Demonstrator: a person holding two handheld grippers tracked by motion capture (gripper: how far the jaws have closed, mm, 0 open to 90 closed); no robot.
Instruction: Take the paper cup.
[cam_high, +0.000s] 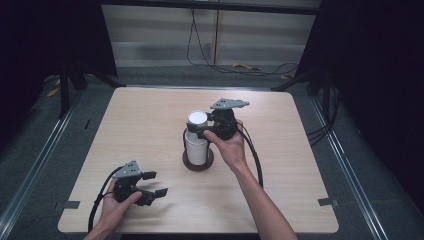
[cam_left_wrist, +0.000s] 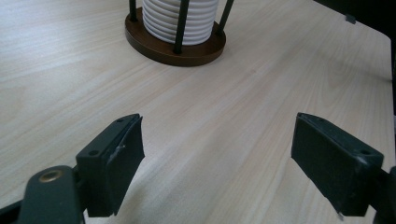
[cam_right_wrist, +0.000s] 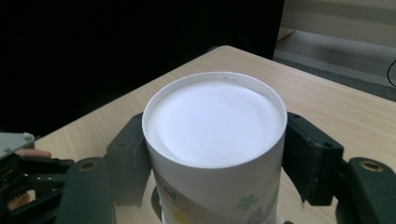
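Between jaws of right hand-held gripper (cam_right_wrist: 212, 158): top paper cup (cam_right_wrist: 215, 140), inverted, gripped at both sides, seated on cup stack (cam_left_wrist: 180, 21) in holder (cam_left_wrist: 175, 46). Grasp judged done; lift-off pending. Left hand-held gripper (cam_left_wrist: 217, 158) wide open, empty, on bench (cam_high: 150, 130), well short of holder.

Two claws, one at work and one idle

The right claw (cam_high: 198, 126) points level, its jaws pressed against both sides of what stands between them; the left claw (cam_high: 155, 184), held low in the left hand (cam_high: 116, 206), gapes wide.
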